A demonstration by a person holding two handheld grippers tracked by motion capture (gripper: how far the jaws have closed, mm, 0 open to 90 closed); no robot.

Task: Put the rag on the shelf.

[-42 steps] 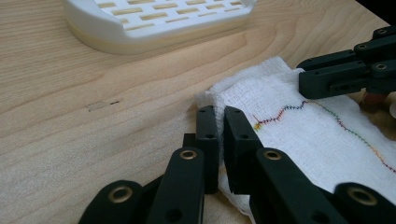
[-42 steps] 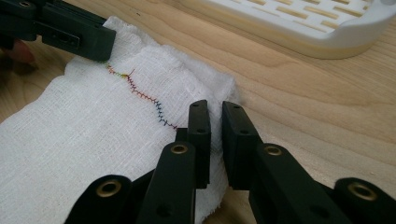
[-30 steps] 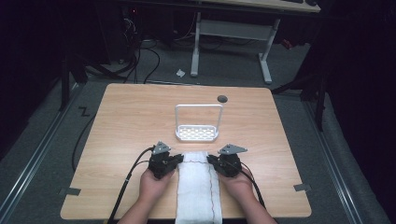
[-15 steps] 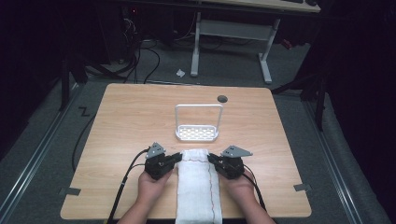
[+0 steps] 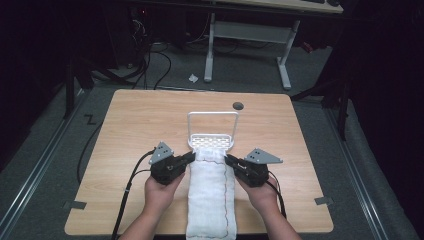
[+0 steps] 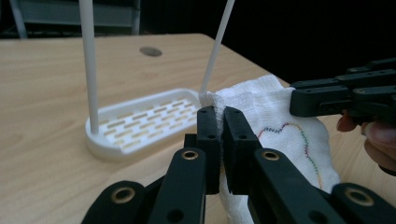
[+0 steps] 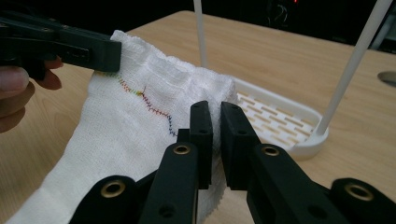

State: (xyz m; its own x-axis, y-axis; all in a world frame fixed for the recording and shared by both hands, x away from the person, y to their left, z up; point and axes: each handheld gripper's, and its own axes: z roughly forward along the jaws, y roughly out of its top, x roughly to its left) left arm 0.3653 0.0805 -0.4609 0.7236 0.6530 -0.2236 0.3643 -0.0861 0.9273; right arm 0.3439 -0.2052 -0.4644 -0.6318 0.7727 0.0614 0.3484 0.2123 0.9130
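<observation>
A: Where is the white woven cloth with the wavy rainbow stitching (image 5: 210, 195)?

B: On the light wooden table (image 5: 130, 125), its long axis running away from the person. The left gripper (image 5: 189, 158) and right gripper (image 5: 230, 160) each have their fingers pinched nearly closed on a far corner.

A: And the white slotted plastic rack with the tall wire hoop (image 5: 212, 131)?

B: Just beyond that raised far edge, equally near both hands.

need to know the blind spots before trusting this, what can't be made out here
- Towel: its near end is cut off by the bottom edge of the high view.
- Left gripper and right gripper: pads hide the pinched cloth edge.
- Rack: the top bar is cut off in both gripper views.
</observation>
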